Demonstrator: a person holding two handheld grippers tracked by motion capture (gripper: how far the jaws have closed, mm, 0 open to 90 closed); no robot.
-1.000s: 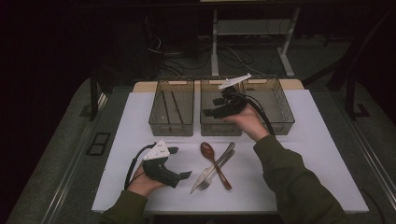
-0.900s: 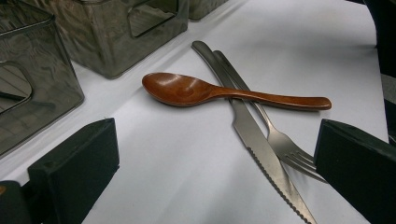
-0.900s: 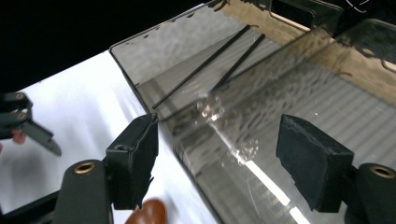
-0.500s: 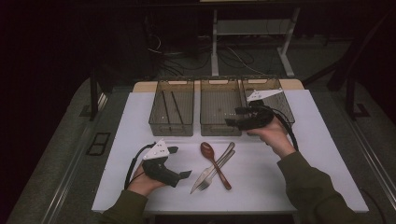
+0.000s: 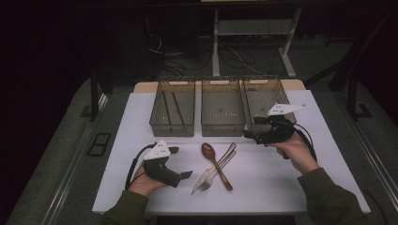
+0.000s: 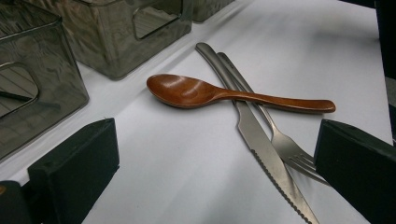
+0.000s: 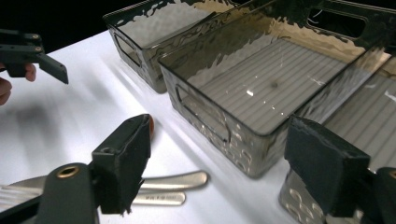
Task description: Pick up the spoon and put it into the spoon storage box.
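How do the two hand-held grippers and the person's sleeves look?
Each black hand-held gripper, left and right, has two thick black block-shaped jaws, a pale grey three-cornered plate on top and a trailing black cable. The person wears dark olive-green long sleeves.

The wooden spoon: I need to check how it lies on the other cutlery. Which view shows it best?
The left gripper view: the wooden spoon lies whole and close, crossing over the knife and fork. The high view shows it small; the right gripper view, just a sliver of its bowl behind a jaw.
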